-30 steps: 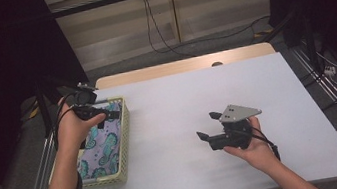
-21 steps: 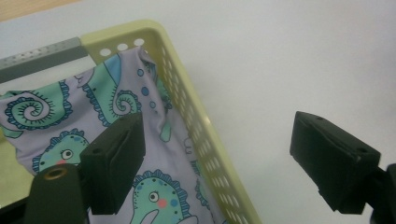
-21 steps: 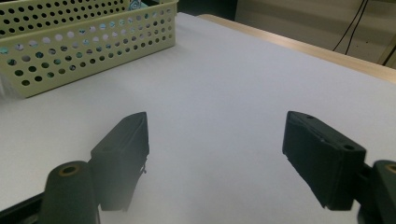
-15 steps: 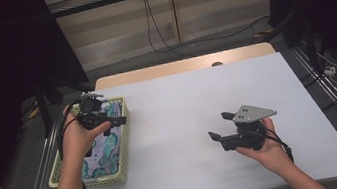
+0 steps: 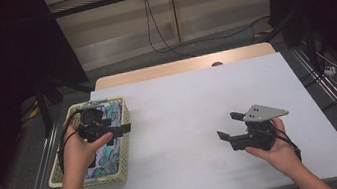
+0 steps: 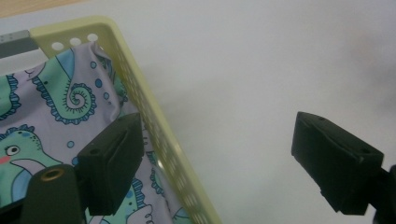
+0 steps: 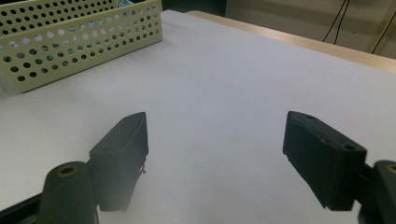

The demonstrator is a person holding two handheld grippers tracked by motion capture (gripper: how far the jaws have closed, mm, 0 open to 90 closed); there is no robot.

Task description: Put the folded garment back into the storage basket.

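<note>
At the left edge of the white table stands one pale yellow basket with perforated walls, and in it lies one folded cloth, lilac with teal and green swirly sea creatures (a pink-cheeked one shows in the left gripper view). The cloth fills the floor of the basket and reaches up to its rim at one corner.

The left gripper hangs over the basket's near-right wall, its jaws wide apart and empty: one jaw stands above the cloth, the other above bare table, with the basket rim between them.

Well to the right, over the open tabletop, the right gripper points leftward toward the basket, its jaws likewise spread with nothing between them.

Counted: one basket, one cloth, two grippers.
</note>
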